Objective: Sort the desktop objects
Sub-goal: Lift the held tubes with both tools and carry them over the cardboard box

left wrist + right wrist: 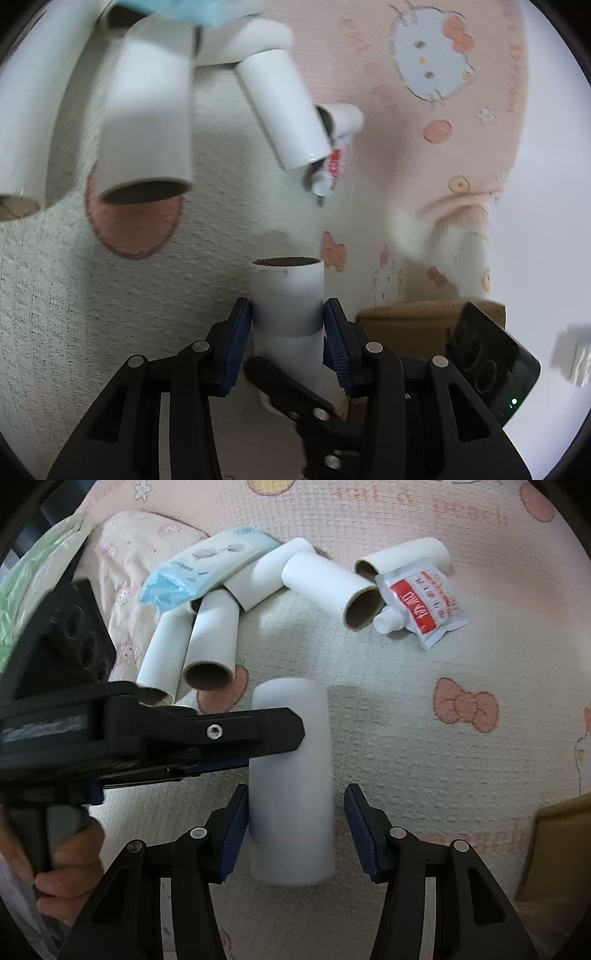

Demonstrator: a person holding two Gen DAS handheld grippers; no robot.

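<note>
White cardboard tube hangs over the patterned cloth, clamped in the left gripper and flanked by the right gripper, whose parted fingers should draw straight back without knocking it, clear of the tube pile.

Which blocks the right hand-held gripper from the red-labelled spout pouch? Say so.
Probably nothing: the right hand-held gripper stands open around the white tube the left hand-held gripper clamps, and bare blanket leads to the pouch.
</note>
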